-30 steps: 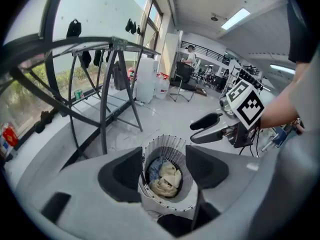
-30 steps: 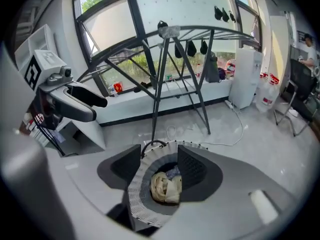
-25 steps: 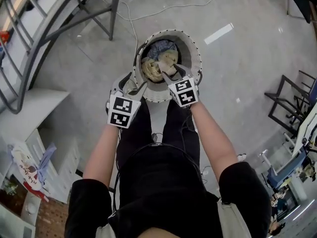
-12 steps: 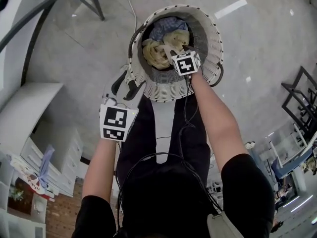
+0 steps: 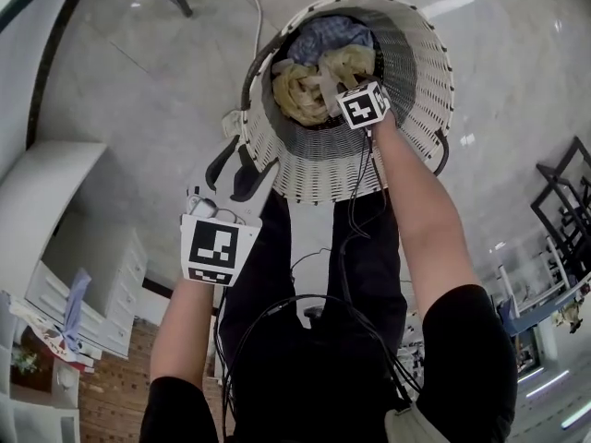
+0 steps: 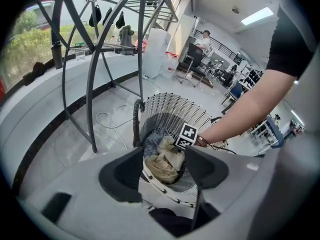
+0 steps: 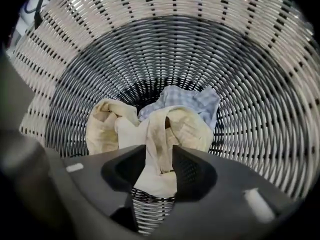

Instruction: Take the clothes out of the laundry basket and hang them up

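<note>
Grey glossy floor (image 5: 111, 90) is seen across most of the head view, with a white drawer cabinet (image 5: 83, 257) at lower left. White woven laundry basket (image 5: 420, 72) is placed on the floor at upper centre, straight ahead of the person's legs. Cream crumpled garment (image 5: 300, 90) is lying at the basket bottom, with a blue checked cloth (image 5: 328, 33) touching it on the far side.

Right gripper (image 7: 159, 164) is lowered deep inside the basket. Its jaws have just been closing, and a raised fold of the cream crumpled garment is pinched between the pads.

Left gripper (image 6: 162, 169) is held outside the basket, just beside the rim at centre left. Its jaws are spread wide and nothing is held.

Grey metal drying rack (image 6: 92, 84) is seen at upper left of the left gripper view.
</note>
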Demonstrator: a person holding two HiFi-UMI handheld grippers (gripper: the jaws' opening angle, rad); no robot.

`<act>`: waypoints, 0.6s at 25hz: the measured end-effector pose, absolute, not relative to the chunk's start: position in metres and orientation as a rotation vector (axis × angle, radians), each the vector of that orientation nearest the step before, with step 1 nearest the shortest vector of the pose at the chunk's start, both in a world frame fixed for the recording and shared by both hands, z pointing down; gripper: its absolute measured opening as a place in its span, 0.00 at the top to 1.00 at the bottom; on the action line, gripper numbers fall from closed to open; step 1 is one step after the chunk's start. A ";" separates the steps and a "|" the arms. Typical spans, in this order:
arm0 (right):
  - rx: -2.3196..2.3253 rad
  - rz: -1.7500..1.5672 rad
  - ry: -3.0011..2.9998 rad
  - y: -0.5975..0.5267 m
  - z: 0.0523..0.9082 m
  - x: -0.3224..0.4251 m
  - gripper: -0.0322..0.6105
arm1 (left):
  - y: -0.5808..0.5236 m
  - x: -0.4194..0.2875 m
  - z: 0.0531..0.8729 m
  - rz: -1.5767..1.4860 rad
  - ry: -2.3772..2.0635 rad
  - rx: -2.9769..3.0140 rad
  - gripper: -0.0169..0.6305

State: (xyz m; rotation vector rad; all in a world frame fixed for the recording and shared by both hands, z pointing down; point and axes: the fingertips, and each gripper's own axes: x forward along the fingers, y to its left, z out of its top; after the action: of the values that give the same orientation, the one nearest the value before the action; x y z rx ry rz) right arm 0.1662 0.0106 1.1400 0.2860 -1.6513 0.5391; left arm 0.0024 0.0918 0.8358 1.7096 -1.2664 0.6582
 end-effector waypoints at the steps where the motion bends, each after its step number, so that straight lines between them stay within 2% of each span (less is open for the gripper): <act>1: 0.281 0.531 -1.652 0.011 1.146 0.167 0.67 | 0.092 0.000 0.841 0.652 -1.273 1.699 0.55; 5: 0.286 0.534 -1.633 0.012 1.169 0.173 0.74 | 0.093 -0.008 0.857 0.653 -1.300 1.671 0.55; 8: 0.295 0.564 -1.639 0.012 1.177 0.173 0.76 | 0.094 -0.010 0.862 0.661 -1.307 1.662 0.55; 10: 0.315 0.555 -1.638 0.009 1.175 0.176 0.89 | 0.096 -0.010 0.862 0.665 -1.309 1.663 0.55; 15: 0.344 0.604 -1.641 0.009 1.150 0.175 0.91 | 0.094 -0.009 0.858 0.683 -1.314 1.678 0.55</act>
State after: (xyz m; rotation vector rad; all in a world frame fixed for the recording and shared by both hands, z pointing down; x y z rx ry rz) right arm 0.1753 0.0092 1.1499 0.3444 -1.6411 0.6042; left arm -0.0093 0.0942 0.8576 1.6778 -1.3139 0.6833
